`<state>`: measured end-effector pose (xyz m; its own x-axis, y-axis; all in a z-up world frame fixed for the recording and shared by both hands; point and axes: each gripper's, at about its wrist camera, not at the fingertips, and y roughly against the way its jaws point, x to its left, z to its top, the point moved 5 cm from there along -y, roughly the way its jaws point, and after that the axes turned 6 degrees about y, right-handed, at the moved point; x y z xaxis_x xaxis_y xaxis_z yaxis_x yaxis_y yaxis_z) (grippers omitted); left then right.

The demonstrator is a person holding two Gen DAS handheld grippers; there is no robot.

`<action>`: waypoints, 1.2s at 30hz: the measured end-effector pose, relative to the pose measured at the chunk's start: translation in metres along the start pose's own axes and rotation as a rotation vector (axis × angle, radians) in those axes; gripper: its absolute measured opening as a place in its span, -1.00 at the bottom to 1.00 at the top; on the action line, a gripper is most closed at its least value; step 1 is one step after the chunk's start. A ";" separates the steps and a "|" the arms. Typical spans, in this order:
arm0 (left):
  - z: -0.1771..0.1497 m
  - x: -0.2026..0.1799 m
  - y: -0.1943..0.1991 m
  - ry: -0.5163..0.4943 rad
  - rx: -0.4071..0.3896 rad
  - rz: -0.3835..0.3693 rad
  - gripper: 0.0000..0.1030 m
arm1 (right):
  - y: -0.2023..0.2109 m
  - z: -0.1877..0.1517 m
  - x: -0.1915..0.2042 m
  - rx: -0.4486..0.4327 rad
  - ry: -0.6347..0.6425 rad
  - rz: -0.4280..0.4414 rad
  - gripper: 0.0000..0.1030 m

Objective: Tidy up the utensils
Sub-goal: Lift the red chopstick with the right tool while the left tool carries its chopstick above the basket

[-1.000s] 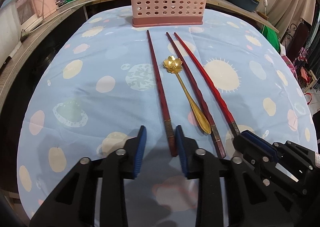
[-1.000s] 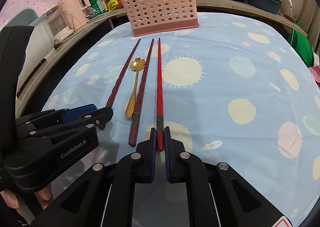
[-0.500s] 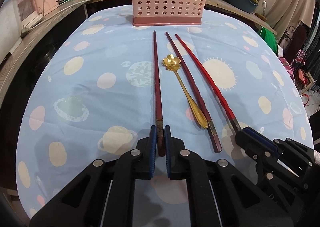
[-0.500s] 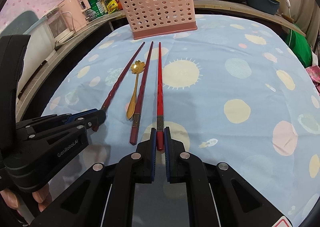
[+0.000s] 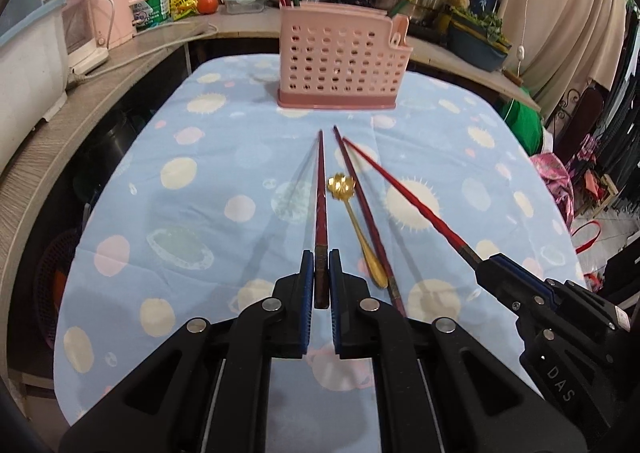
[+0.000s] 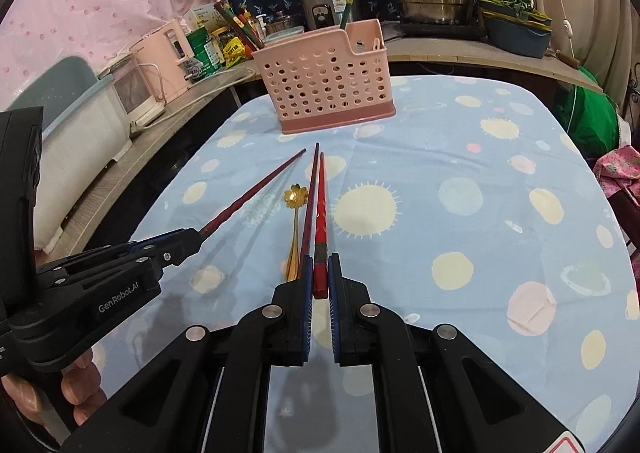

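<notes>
Since the earlier frame we have raised both chopsticks off the surface (image 5: 192,213). The left claw (image 5: 321,273) pinches the dark chopstick (image 5: 321,209) by its butt; the right claw (image 6: 319,273) pinches the red chopstick (image 6: 320,213) likewise. Both seem light, stiff, probably slick, and prone to pivot from an end grip. The spoon (image 5: 356,221) and a third chopstick (image 5: 366,213) lie between them, short of the basket (image 5: 340,57).

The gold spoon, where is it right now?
The gold spoon lies on the blue tablecloth in front of the pink caddy, beside the dark chopstick left on the cloth, between the two gripped chopsticks.
</notes>
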<state>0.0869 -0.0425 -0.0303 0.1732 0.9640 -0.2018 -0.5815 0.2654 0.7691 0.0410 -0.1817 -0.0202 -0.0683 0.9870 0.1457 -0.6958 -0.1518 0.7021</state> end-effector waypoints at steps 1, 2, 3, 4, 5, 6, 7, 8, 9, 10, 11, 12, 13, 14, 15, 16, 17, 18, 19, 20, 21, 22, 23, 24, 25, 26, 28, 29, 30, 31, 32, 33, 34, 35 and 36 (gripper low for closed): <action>0.004 0.000 0.005 0.005 -0.012 -0.005 -0.86 | 0.005 0.004 0.000 -0.012 -0.001 0.000 -0.86; 0.007 0.000 0.010 0.009 -0.023 -0.009 -0.86 | 0.009 0.008 -0.001 -0.023 -0.001 -0.001 -0.86; 0.010 0.000 0.014 0.013 -0.032 -0.012 -0.86 | 0.015 0.013 -0.002 -0.037 -0.002 -0.004 -0.86; 0.014 0.001 0.019 0.018 -0.045 -0.016 -0.86 | 0.020 0.018 -0.003 -0.051 -0.006 -0.005 -0.86; 0.019 0.000 0.024 0.022 -0.058 -0.021 -0.86 | 0.025 0.023 -0.005 -0.062 -0.011 -0.004 -0.86; 0.023 0.000 0.028 0.024 -0.069 -0.023 -0.86 | 0.029 0.029 -0.006 -0.073 -0.016 -0.003 -0.86; 0.027 0.000 0.033 0.025 -0.081 -0.026 -0.86 | 0.034 0.034 -0.008 -0.086 -0.022 -0.003 -0.86; 0.031 -0.001 0.037 0.026 -0.093 -0.029 -0.86 | 0.038 0.040 -0.010 -0.098 -0.027 -0.002 -0.86; 0.036 -0.001 0.041 0.026 -0.105 -0.031 -0.86 | 0.041 0.045 -0.012 -0.109 -0.030 -0.002 -0.86; 0.043 -0.002 0.046 0.026 -0.122 -0.032 -0.86 | 0.045 0.051 -0.013 -0.122 -0.031 -0.005 -0.86; 0.048 -0.002 0.050 0.027 -0.133 -0.036 -0.86 | 0.048 0.056 -0.013 -0.132 -0.030 -0.007 -0.86; 0.054 -0.003 0.054 0.027 -0.147 -0.037 -0.86 | 0.051 0.061 -0.014 -0.143 -0.029 -0.010 -0.86; 0.059 -0.003 0.057 0.028 -0.159 -0.038 -0.86 | 0.055 0.067 -0.015 -0.154 -0.027 -0.012 -0.86; 0.065 -0.003 0.060 0.029 -0.171 -0.040 -0.86 | 0.058 0.073 -0.014 -0.165 -0.023 -0.014 -0.86; 0.071 -0.003 0.063 0.032 -0.183 -0.039 -0.86 | 0.060 0.078 -0.015 -0.175 -0.020 -0.017 -0.86; 0.078 -0.004 0.066 0.035 -0.194 -0.040 -0.86 | 0.062 0.083 -0.015 -0.184 -0.015 -0.020 -0.86; 0.085 -0.004 0.068 0.038 -0.204 -0.041 -0.86 | 0.064 0.088 -0.014 -0.192 -0.010 -0.024 -0.86; 0.090 -0.004 0.070 0.040 -0.212 -0.041 -0.86 | 0.066 0.094 -0.014 -0.200 -0.004 -0.027 -0.86; 0.098 -0.004 0.073 0.041 -0.224 -0.041 -0.86 | 0.067 0.100 -0.014 -0.207 0.001 -0.029 -0.86; 0.104 -0.005 0.075 0.042 -0.234 -0.041 -0.86 | 0.069 0.105 -0.013 -0.215 0.006 -0.030 -0.86; 0.110 -0.006 0.076 0.042 -0.242 -0.041 -0.86 | 0.070 0.111 -0.013 -0.223 0.010 -0.031 -0.86; 0.117 -0.007 0.079 0.041 -0.253 -0.042 -0.86 | 0.071 0.117 -0.013 -0.232 0.014 -0.031 -0.86; 0.124 -0.008 0.081 0.038 -0.265 -0.042 -0.86 | 0.071 0.123 -0.014 -0.240 0.017 -0.031 -0.86; 0.130 -0.010 0.083 0.035 -0.275 -0.043 -0.86 | 0.072 0.128 -0.014 -0.247 0.018 -0.031 -0.86; 0.137 -0.012 0.084 0.031 -0.283 -0.045 -0.86 | 0.073 0.135 -0.015 -0.258 0.019 -0.032 -0.86; 0.144 -0.014 0.086 0.027 -0.292 -0.047 -0.86 | 0.074 0.142 -0.015 -0.269 0.019 -0.031 -0.86; 0.157 -0.016 0.090 0.022 -0.315 -0.044 -0.86 | 0.077 0.157 -0.018 -0.295 0.016 -0.030 -0.86; 0.164 -0.018 0.092 0.020 -0.328 -0.045 -0.86 | 0.079 0.166 -0.019 -0.310 0.014 -0.027 -0.86; 0.173 -0.020 0.095 0.018 -0.344 -0.045 -0.86 | 0.080 0.174 -0.020 -0.325 0.012 -0.022 -0.86; 0.180 -0.021 0.098 0.016 -0.356 -0.045 -0.86 | 0.082 0.183 -0.021 -0.343 0.009 -0.017 -0.86; 0.188 -0.023 0.101 0.013 -0.370 -0.047 -0.86 | 0.084 0.193 -0.022 -0.361 0.009 -0.013 -0.86; 0.196 -0.026 0.104 0.011 -0.384 -0.047 -0.86 | 0.086 0.202 -0.021 -0.378 0.008 -0.010 -0.86; 0.206 -0.029 0.108 0.008 -0.404 -0.046 -0.86 | 0.088 0.213 -0.022 -0.400 0.007 -0.006 -0.86; 0.217 -0.032 0.112 0.006 -0.425 -0.047 -0.86 | 0.089 0.224 -0.022 -0.419 0.006 -0.003 -0.86; 0.228 -0.034 0.115 0.004 -0.444 -0.045 -0.86 | 0.090 0.236 -0.022 -0.440 0.007 -0.003 -0.86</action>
<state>0.1952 -0.0481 0.2028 0.2034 0.9511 -0.2325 -0.8585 0.2874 0.4246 0.1484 -0.2293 0.2041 -0.0697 0.9878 0.1389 -0.9342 -0.1134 0.3382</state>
